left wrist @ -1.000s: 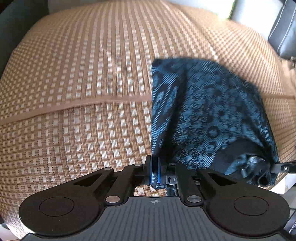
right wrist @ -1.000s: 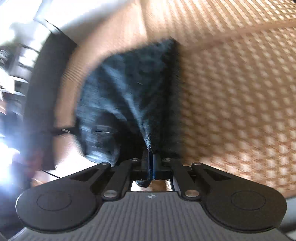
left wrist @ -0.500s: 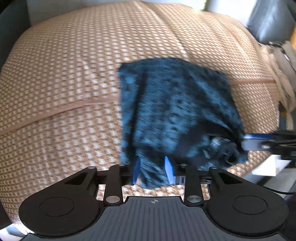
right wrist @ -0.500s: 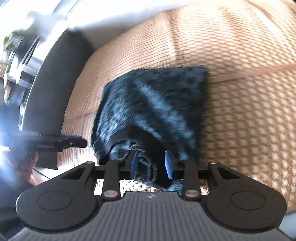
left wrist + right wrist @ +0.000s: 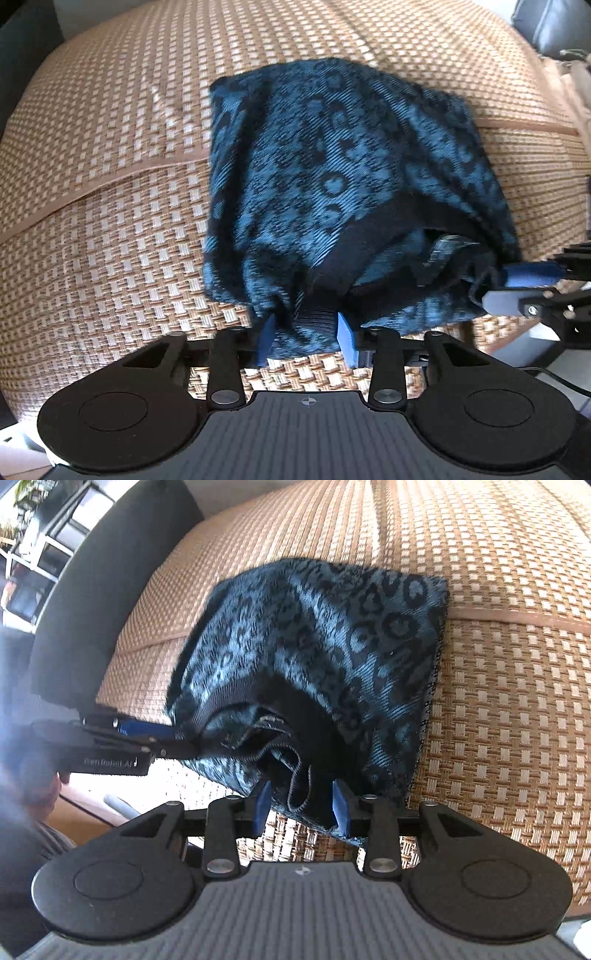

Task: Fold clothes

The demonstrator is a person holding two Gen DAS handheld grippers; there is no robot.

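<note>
A dark blue patterned garment [image 5: 332,166] lies folded into a rough square on the woven mat [image 5: 110,184], its black waistband and bunched near edge facing me. My left gripper [image 5: 304,339] points down at that near edge. Its blue pads stand apart with the hem between them, and the jaws are closing. In the right wrist view the garment [image 5: 332,635] shows again, with my right gripper [image 5: 299,805] at its near corner. Those jaws are opening and loose cloth hangs between the pads. Each gripper shows side-on in the other's view: the right gripper [image 5: 495,291] and the left gripper [image 5: 184,744].
The tan woven mat [image 5: 517,701] covers a sofa seat with a brown seam across it. A black armrest [image 5: 110,590] rises at the left of the right wrist view. A grey cushion [image 5: 554,26] sits far right. Part of a person [image 5: 22,849] shows low on the left.
A second ago both grippers were shut on the garment's edge; now both sets of pads stand apart. Both have drawn back a little, and the garment has settled on the mat.
</note>
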